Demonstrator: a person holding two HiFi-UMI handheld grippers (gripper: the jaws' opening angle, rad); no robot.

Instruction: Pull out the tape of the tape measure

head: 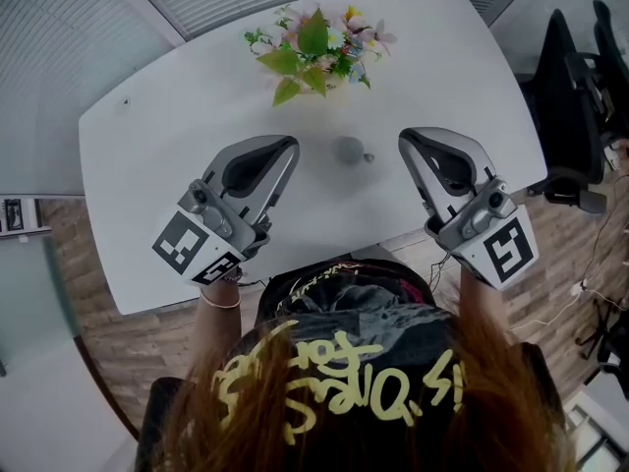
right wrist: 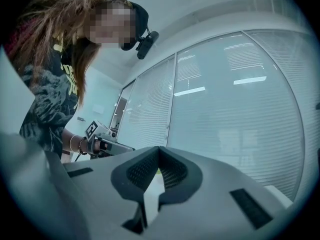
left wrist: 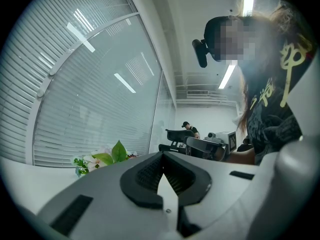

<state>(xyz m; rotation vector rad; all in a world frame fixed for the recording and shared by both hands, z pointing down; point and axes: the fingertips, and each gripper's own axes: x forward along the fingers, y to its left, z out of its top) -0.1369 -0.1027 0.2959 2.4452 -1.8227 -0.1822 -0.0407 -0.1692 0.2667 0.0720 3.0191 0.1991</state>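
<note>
Approach step: our left tool [head: 287, 148] and right tool [head: 408, 142] hover, jaws together, empty. Next we open them and grab the tape measure [head: 349, 150] at the centre of the tabletop [head: 167, 136].

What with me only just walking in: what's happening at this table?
A person holds the left gripper and the right gripper over a white table, both jaws shut and empty. The grey tape measure lies on the table between them, untouched, no tape drawn out. Flowers stand at the far edge.
</note>
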